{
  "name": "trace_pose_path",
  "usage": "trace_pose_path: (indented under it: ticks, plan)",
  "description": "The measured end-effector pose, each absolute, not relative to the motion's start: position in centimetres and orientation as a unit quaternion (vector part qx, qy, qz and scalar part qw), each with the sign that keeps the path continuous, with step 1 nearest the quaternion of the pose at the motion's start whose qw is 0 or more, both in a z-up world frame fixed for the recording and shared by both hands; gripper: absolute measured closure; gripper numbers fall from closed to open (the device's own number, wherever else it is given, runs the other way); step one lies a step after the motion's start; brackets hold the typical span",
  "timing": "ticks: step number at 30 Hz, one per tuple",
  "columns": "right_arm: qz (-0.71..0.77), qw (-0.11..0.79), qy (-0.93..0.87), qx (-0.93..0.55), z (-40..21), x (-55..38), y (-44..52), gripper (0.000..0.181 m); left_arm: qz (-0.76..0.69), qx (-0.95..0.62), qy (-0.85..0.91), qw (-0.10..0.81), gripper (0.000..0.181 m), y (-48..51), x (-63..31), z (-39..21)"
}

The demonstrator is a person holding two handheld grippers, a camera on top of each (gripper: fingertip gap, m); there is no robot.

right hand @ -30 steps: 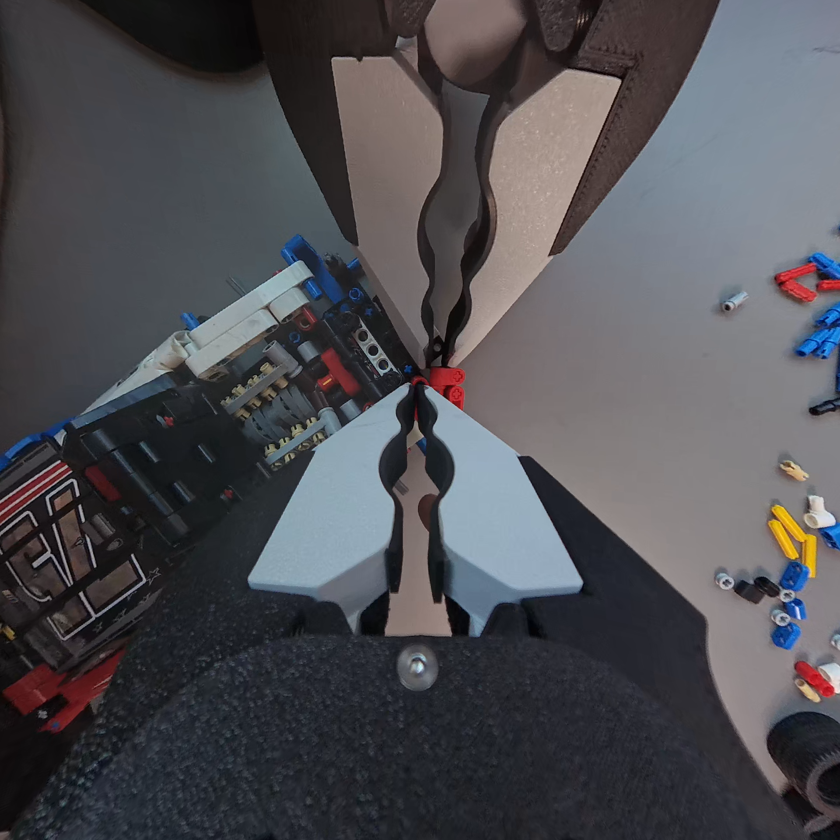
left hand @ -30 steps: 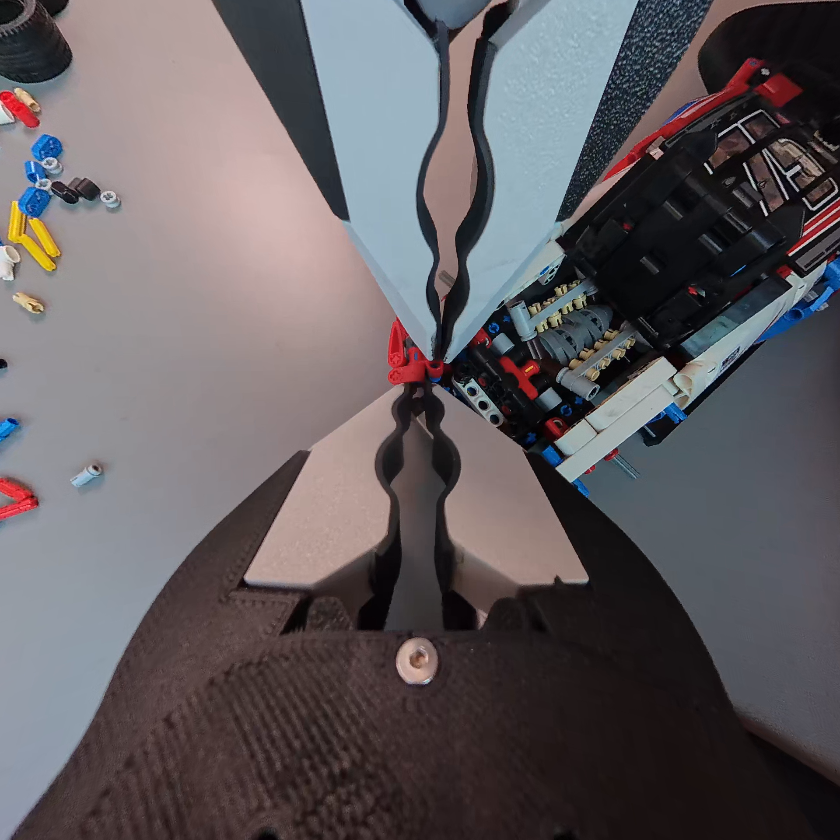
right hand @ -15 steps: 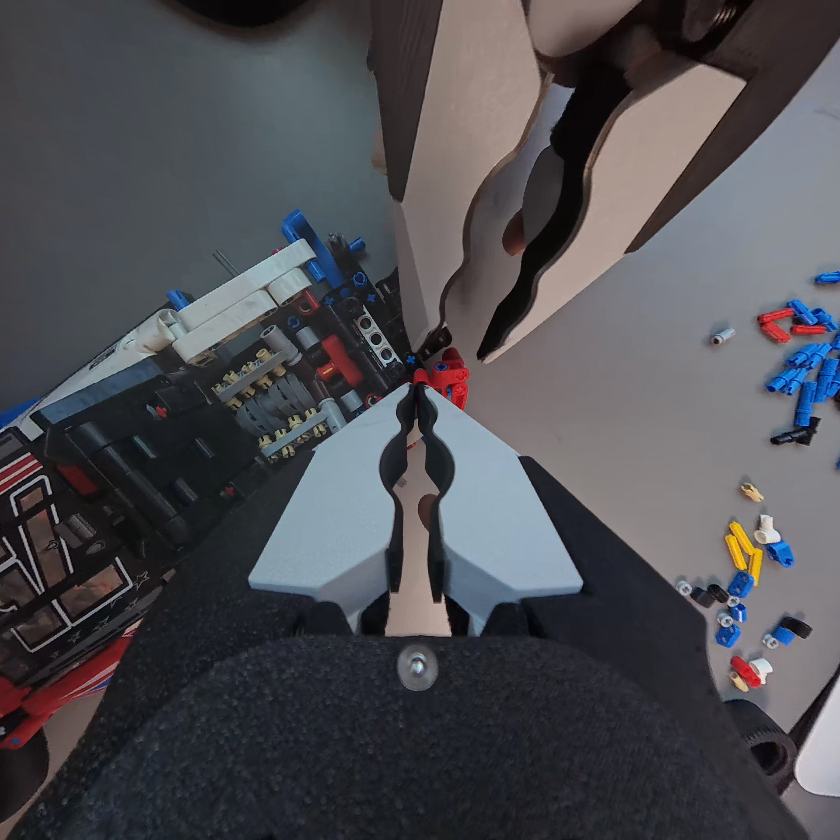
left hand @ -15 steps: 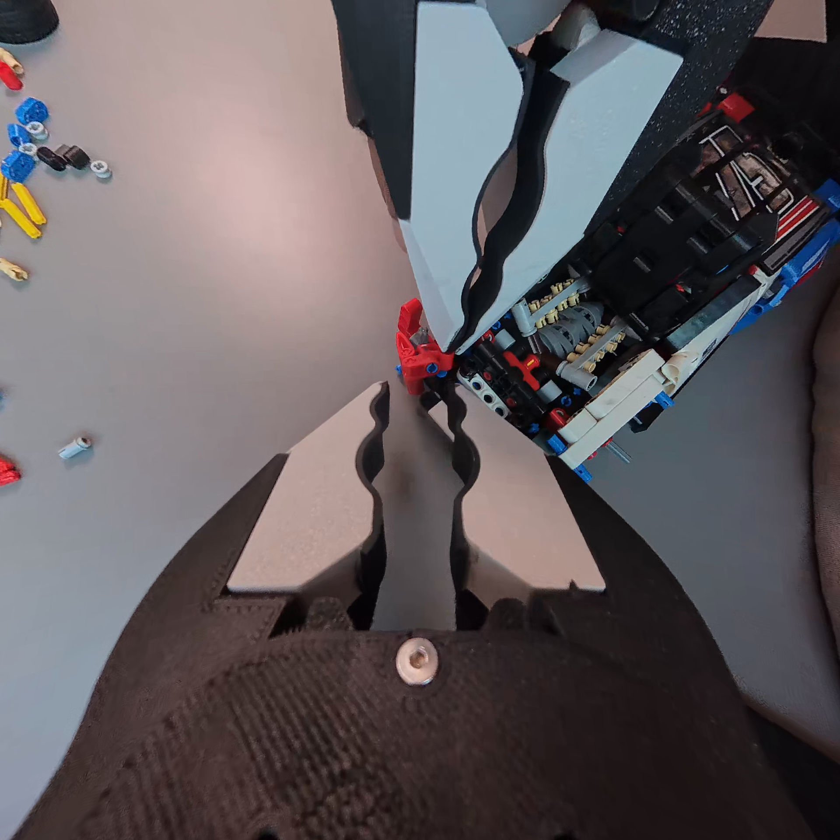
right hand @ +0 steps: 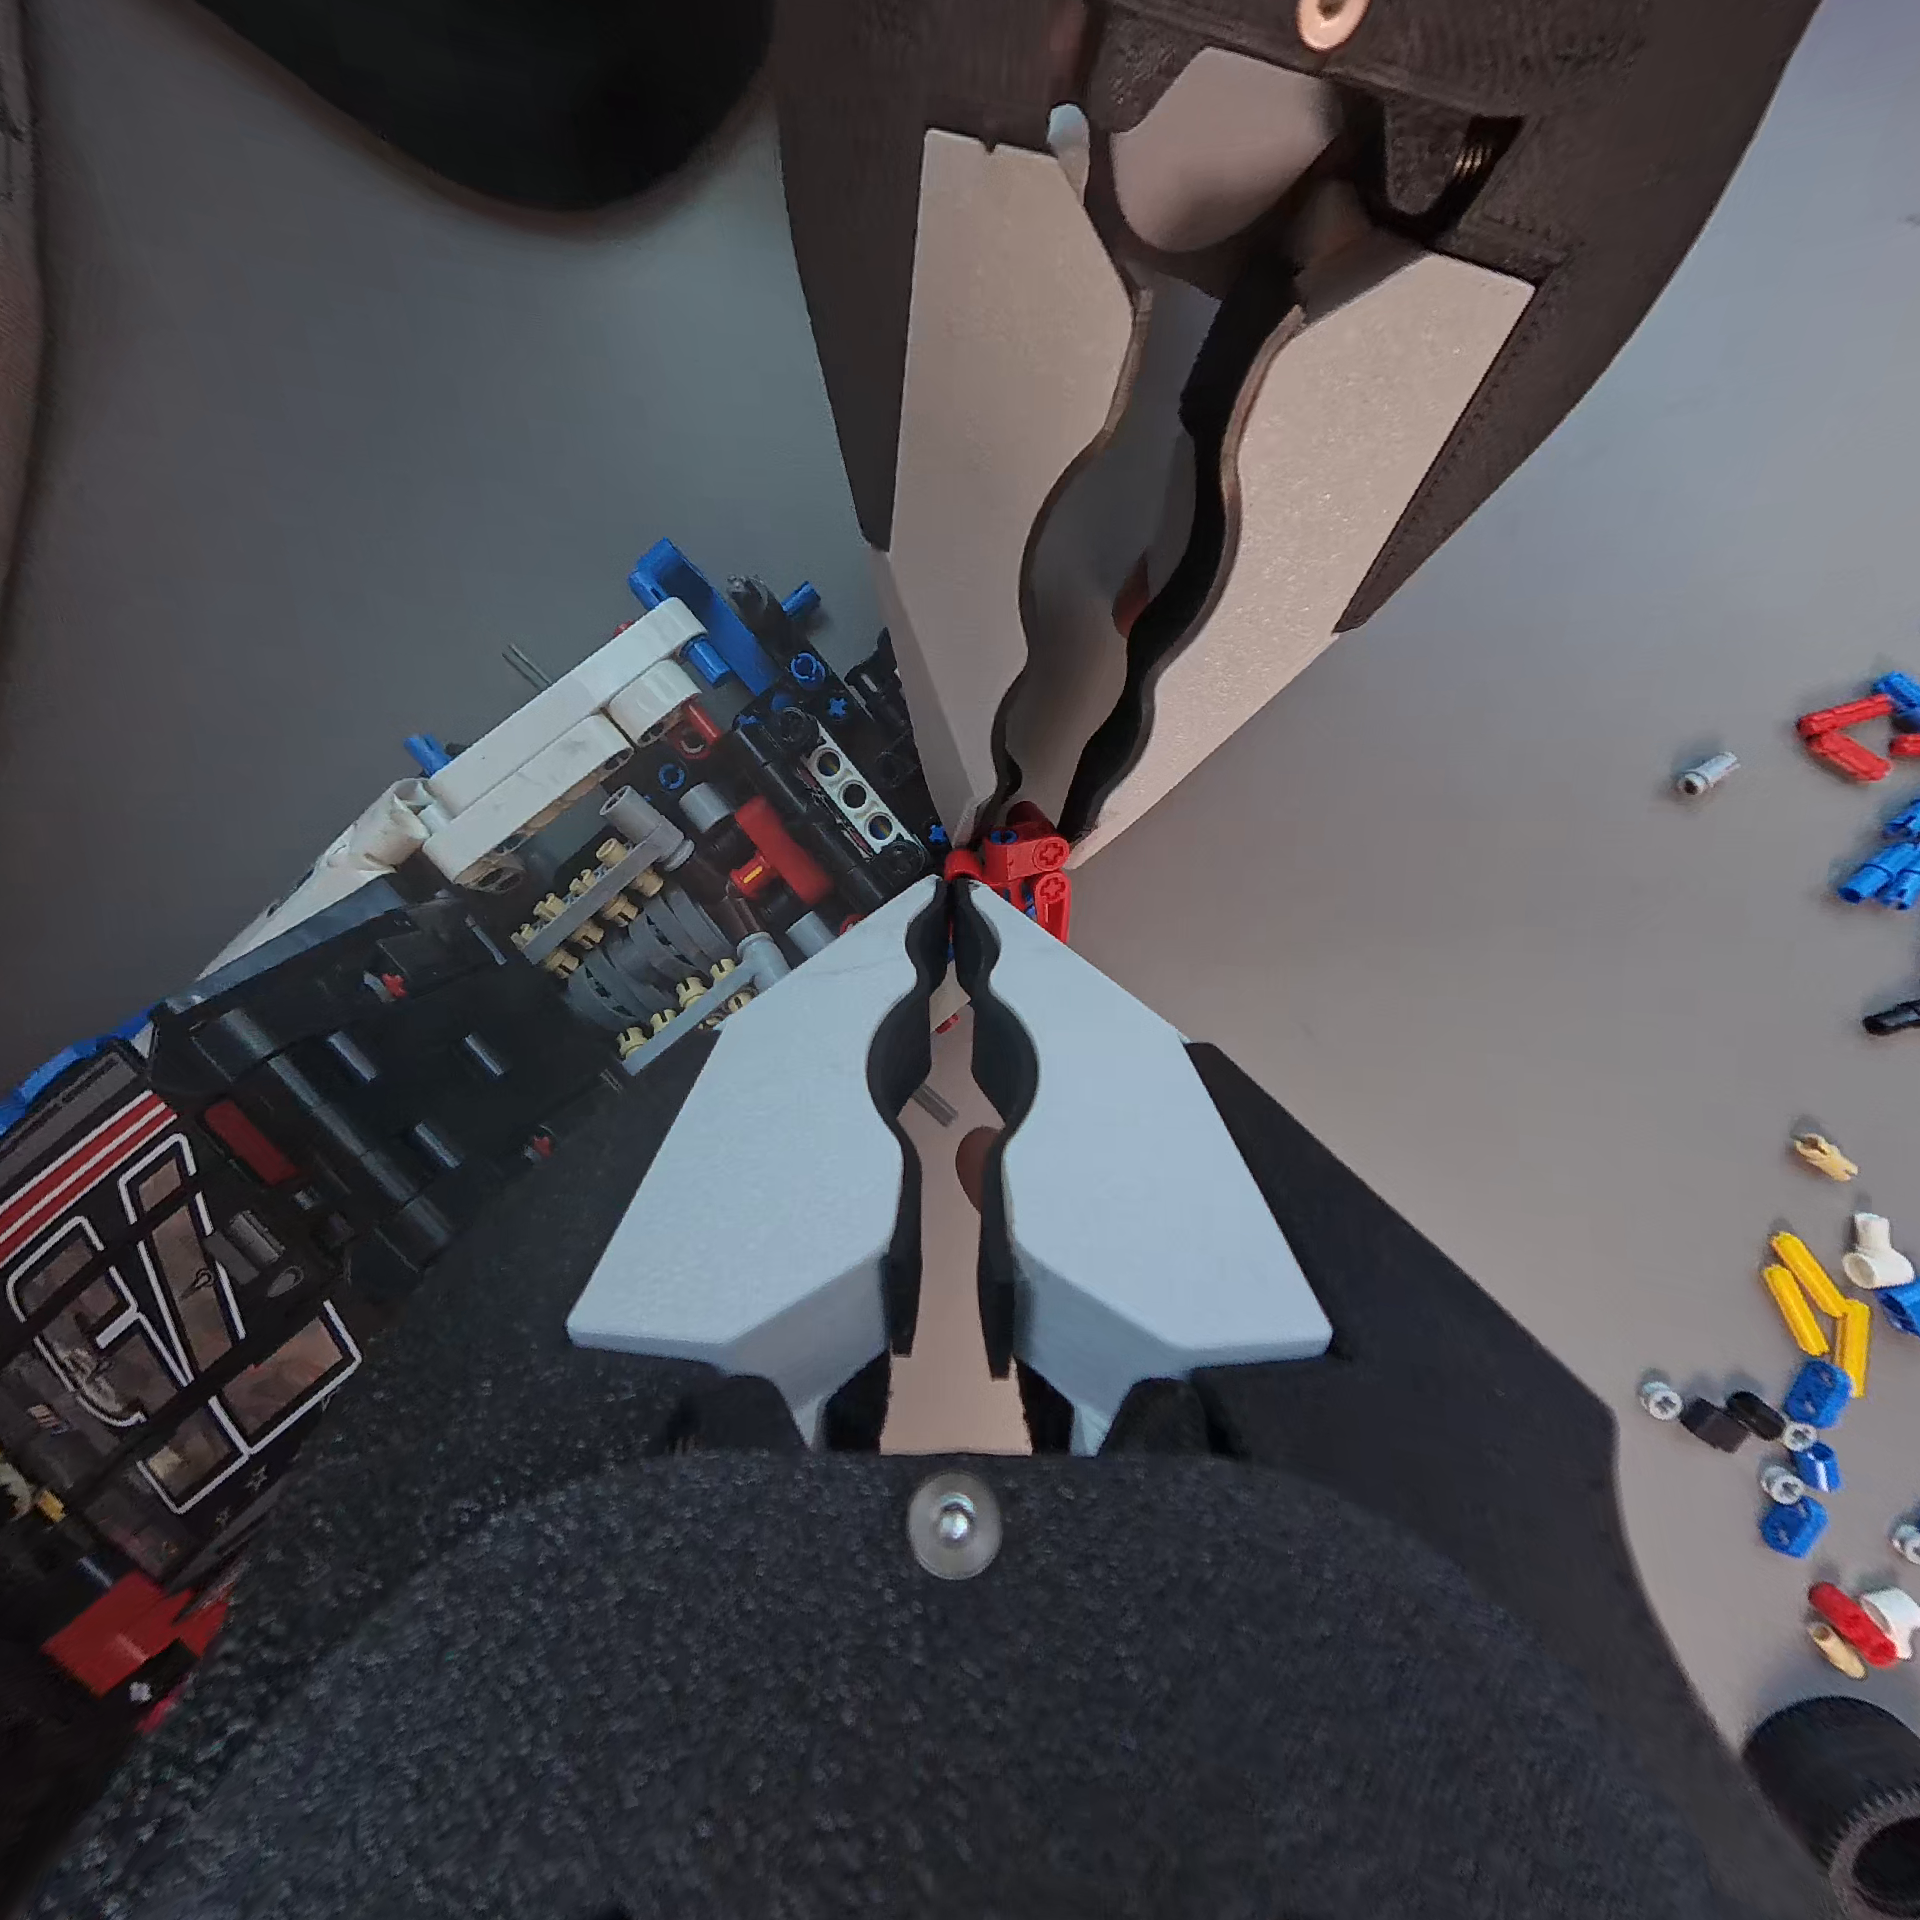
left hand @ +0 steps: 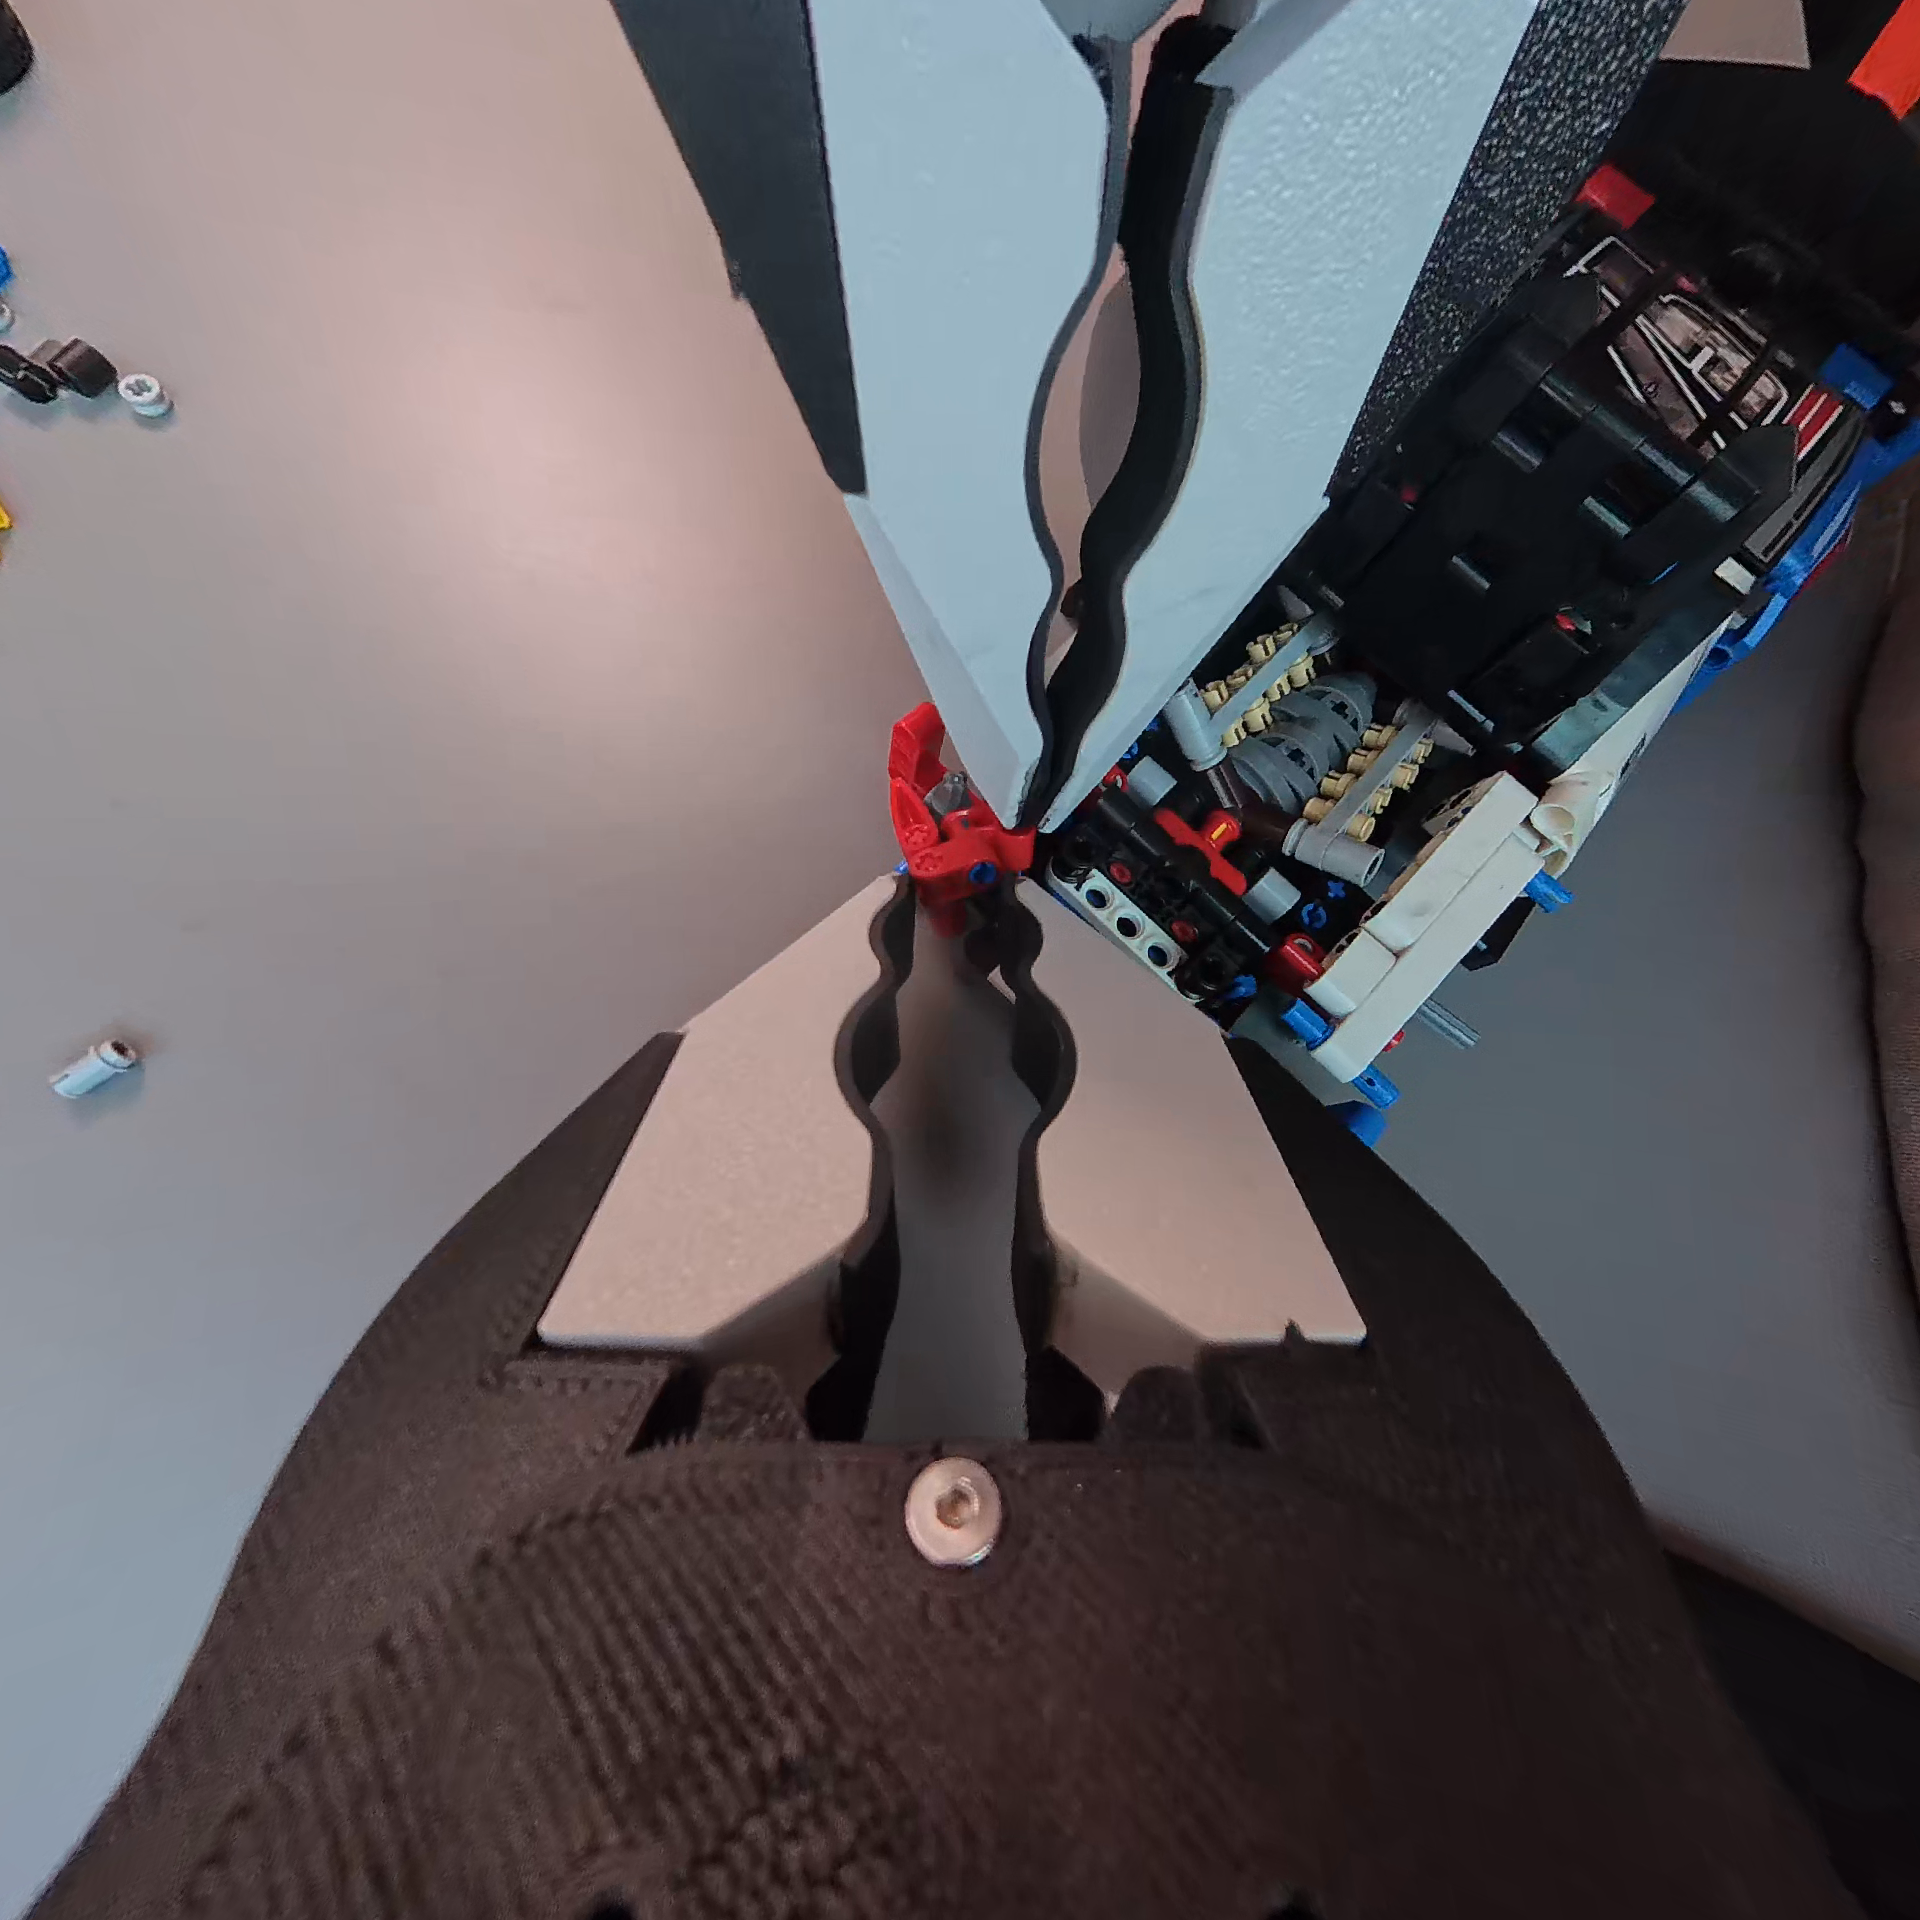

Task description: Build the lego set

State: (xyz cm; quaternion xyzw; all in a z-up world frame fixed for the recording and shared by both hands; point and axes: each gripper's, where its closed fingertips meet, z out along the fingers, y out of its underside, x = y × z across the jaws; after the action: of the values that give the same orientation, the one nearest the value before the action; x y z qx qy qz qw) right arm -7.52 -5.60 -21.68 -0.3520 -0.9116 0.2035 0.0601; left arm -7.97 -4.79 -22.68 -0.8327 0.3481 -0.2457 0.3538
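Observation:
A small red lego piece (left hand: 935, 831) with blue pins sits at the open rear end of the black, white and blue lego car (left hand: 1475, 623). My left gripper (left hand: 961, 906), with tan fingers, is closed around the red piece from below. My right gripper (left hand: 1039, 821), with grey-blue fingers, comes from the opposite side and is shut on the same piece. In the right wrist view the right gripper (right hand: 951, 883) pinches the red piece (right hand: 1029, 862) beside the car (right hand: 416, 987), and the left gripper (right hand: 1034, 826) meets it tip to tip.
Loose small parts lie on the grey table (left hand: 416, 727): a grey pin (left hand: 94, 1070) and black connectors (left hand: 62, 369) at the left. In the right wrist view yellow (right hand: 1818, 1309), blue (right hand: 1886, 862) and red parts (right hand: 1849, 727) and a black tyre (right hand: 1849, 1808) lie at the right. Only a small space, under 4 cm, lies between the two pairs of fingers.
The left gripper held the red piece a second ago, opened and drew back half a second ago, and has closed around it again. The right gripper kept its hold throughout.

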Motion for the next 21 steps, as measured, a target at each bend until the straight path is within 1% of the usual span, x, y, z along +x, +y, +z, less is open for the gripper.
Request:
trace_pose_path:
  ticks: [6,11,21]
  plan:
    - [0.190,0.060,-0.918,-0.344,-21.6,-7.6,-5.9,0.181,-0.273,-0.827,0.335,0.359,0.162,-5.0,-8.4,-22.3]
    - [0.189,0.060,-0.918,-0.343,-21.5,-7.8,-6.2,0.181,-0.303,-0.819,0.311,0.375,0.161,-5.1,-9.0,-21.3]
    - [0.189,0.054,-0.918,-0.345,-21.5,-7.8,-6.6,0.181,-0.307,-0.819,0.317,0.368,0.170,-5.4,-8.6,-22.0]
